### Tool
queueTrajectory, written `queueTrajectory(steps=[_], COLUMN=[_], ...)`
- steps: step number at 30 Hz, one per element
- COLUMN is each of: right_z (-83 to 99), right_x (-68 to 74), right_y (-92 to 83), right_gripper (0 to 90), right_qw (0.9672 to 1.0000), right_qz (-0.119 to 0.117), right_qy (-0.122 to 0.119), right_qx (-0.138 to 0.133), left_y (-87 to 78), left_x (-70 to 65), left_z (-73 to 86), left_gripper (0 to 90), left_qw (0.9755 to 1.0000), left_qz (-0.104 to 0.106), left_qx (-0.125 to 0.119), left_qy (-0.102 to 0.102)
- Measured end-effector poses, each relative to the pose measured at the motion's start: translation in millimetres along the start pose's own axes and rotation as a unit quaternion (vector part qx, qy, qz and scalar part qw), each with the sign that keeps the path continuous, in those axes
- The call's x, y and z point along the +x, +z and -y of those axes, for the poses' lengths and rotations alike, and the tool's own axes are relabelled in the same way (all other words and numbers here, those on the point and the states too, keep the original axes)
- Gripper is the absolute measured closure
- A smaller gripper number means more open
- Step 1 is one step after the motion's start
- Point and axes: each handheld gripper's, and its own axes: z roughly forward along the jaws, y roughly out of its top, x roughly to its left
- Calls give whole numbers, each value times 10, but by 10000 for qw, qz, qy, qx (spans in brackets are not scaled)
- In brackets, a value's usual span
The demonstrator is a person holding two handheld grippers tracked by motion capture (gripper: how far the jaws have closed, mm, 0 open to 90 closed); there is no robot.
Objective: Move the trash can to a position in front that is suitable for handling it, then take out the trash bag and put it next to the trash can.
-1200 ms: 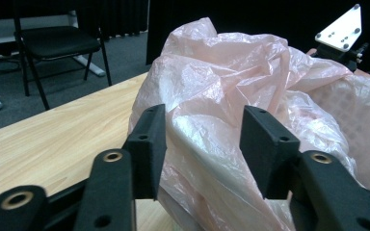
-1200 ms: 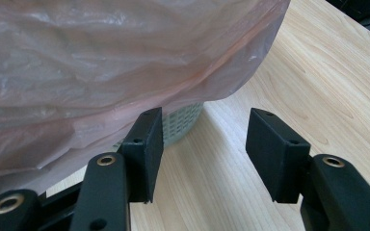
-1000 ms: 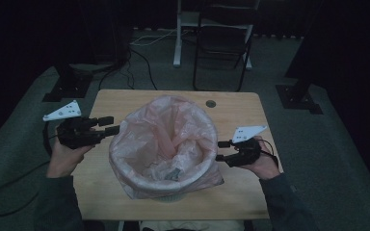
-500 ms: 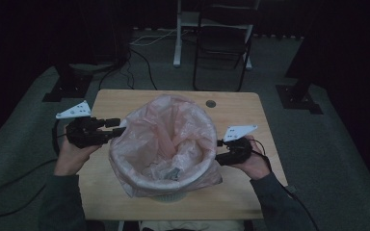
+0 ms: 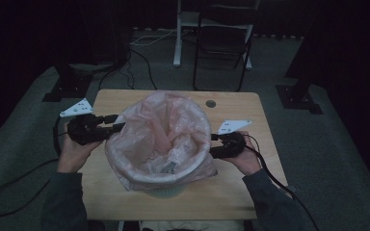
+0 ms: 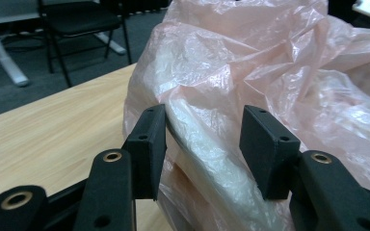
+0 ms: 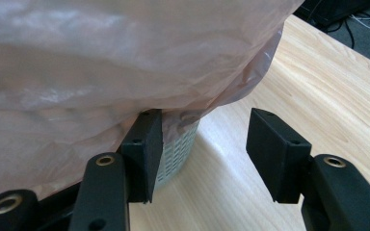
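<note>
on the desk (image 5: pixel 231 192) we flank the bin's pink bag (image 5: pixel 160 132), left tongs (image 6: pixel 204 139) gaping around a fold, right tongs (image 7: pixel 204 144) open under its overhang, ready to pinch both sides.

Dark grey-green long sleeves (image 5: pixel 65 202) are worn on both forearms. Each matte black handheld gripper, the left (image 5: pixel 116 123) and the right (image 5: pixel 215 145), is topped by a pale grey three-cornered plate (image 5: pixel 76 108) marked with small dark dots, and a black cable (image 5: pixel 270 175) is trailed. Blocky black jaws with small screw holes are carried on arms set with brass-coloured rivets (image 6: pixel 112 156)
</note>
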Motion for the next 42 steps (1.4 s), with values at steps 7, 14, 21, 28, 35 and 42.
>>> queueTrajectory(steps=[7,14,21,28,35,42], right_z=[-11,-15,-37,-33,40,109], right_x=[12,14,-55,-48,54,81], right_y=[60,28,81,67,-175,-363], right_gripper=[452,449,466,446,427,424], right_qw=[9999,9999,9991,9995,9993,9997], right_qz=[67,132,273,223,259,161], right_qy=[-30,-16,303,217,-17,79], right_qx=[107,52,-118,26,251,177], left_y=[55,74,104,67,-95,-137], left_x=[64,46,47,55,92,97], left_z=[-32,-51,-66,-73,-73,-89], left_gripper=[572,579,583,550,513,484], left_qw=[10000,9998,9997,9994,9987,9984], left_qz=[-74,-178,-222,-346,-452,-436], left_qx=[-23,31,49,3,-228,-339], left_qy=[0,31,36,41,-84,-130])
